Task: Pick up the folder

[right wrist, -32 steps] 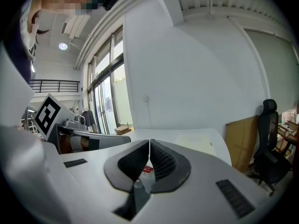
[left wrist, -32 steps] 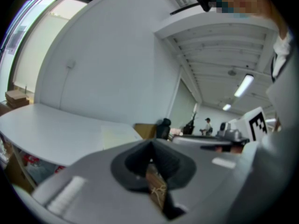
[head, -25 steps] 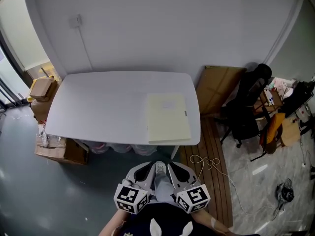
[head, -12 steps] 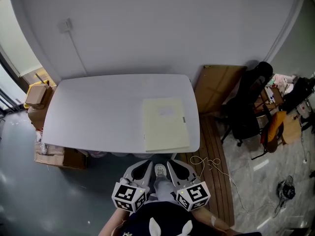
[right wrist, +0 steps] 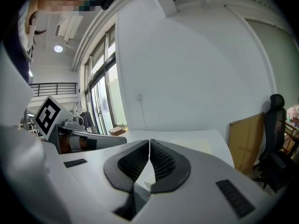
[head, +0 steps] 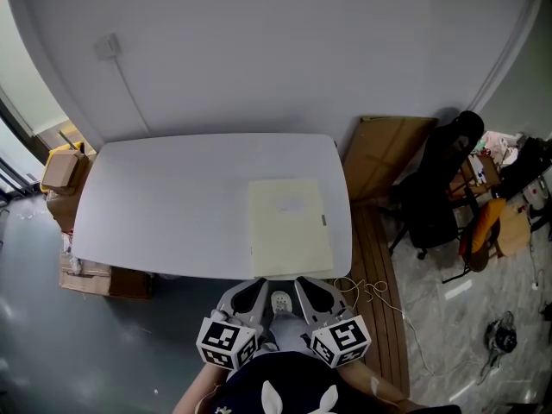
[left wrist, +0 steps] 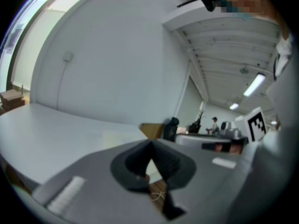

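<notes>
In the head view the folder (head: 289,228) is lying flat as a plain pale-cream rectangle with a small dark tab on its right edge. It is sitting just ahead of both grippers on the near right part of the white surface (head: 172,205), with its long sides running away from them. Its near edge is reaching almost to the surface's near rim and its right edge is lying close to the rounded right rim, while a broad stretch of white is spreading out to its left. The left gripper (head: 253,288) and right gripper (head: 307,286) are hanging side by side just short of that rim, each carrying a cube with black-and-white square markers. Off the right gripper's side a cardboard sheet (head: 384,153) is leaning on the wall next to a black chair (head: 435,188), and cardboard boxes (head: 65,171) are crowding the surface's far left end. In the left gripper view the left gripper (left wrist: 150,146) is showing its jaws clenched together with nothing between them. The folder (left wrist: 116,138) is appearing as a faint pale patch on the surface beyond and slightly left of the tips. In the right gripper view the right gripper (right wrist: 149,146) is likewise pressing its ribbed pads together, empty. The folder (right wrist: 198,144) is lying ahead and to the right, near the surface's rim.
</notes>
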`<action>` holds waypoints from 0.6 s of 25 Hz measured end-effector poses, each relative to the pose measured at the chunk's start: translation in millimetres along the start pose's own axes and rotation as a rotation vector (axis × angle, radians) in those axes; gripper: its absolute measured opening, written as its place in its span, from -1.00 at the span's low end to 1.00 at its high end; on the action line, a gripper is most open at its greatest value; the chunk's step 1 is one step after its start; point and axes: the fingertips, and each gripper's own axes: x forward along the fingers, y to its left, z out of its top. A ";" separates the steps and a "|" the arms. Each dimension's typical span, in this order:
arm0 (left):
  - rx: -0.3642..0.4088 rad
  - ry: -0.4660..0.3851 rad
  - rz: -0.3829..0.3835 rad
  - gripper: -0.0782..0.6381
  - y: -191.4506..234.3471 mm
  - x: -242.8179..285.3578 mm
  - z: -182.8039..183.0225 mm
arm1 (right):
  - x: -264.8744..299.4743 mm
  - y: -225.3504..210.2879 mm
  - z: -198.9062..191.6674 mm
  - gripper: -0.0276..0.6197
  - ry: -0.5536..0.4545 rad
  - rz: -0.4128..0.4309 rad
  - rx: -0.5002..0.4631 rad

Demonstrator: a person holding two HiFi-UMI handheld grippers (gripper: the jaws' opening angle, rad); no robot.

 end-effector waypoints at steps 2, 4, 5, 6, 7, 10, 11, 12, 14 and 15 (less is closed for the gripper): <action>0.003 0.001 0.003 -0.77 3.6 4.9 1.4 | 4.7 -4.2 0.8 -0.88 0.001 0.002 0.003; 0.004 0.004 0.007 -0.77 7.5 9.8 2.2 | 9.6 -7.9 1.0 -0.88 0.005 0.005 0.003; 0.004 0.006 0.008 -0.77 9.0 12.2 2.4 | 11.7 -9.7 1.3 -0.88 0.008 0.006 0.002; 0.004 0.009 0.009 -0.77 10.2 14.5 2.7 | 13.5 -11.7 1.6 -0.88 0.010 0.007 0.003; 0.003 0.012 0.008 -0.77 11.0 17.0 3.2 | 15.3 -13.9 1.9 -0.88 0.012 0.008 0.004; -0.005 0.032 0.003 -0.77 11.9 24.2 4.8 | 20.7 -20.6 2.5 -0.88 0.017 0.009 0.006; -0.006 0.036 0.002 -0.77 12.5 26.5 5.1 | 22.4 -22.6 2.8 -0.88 0.017 0.009 0.008; -0.006 0.038 0.001 -0.77 13.2 28.8 5.6 | 24.0 -24.4 3.2 -0.88 0.017 0.009 0.009; -0.007 0.041 0.000 -0.77 14.1 33.2 7.1 | 26.9 -27.9 4.3 -0.88 0.016 0.010 0.012; -0.008 0.045 -0.001 -0.77 14.1 35.2 7.7 | 28.2 -29.6 5.0 -0.88 0.016 0.011 0.013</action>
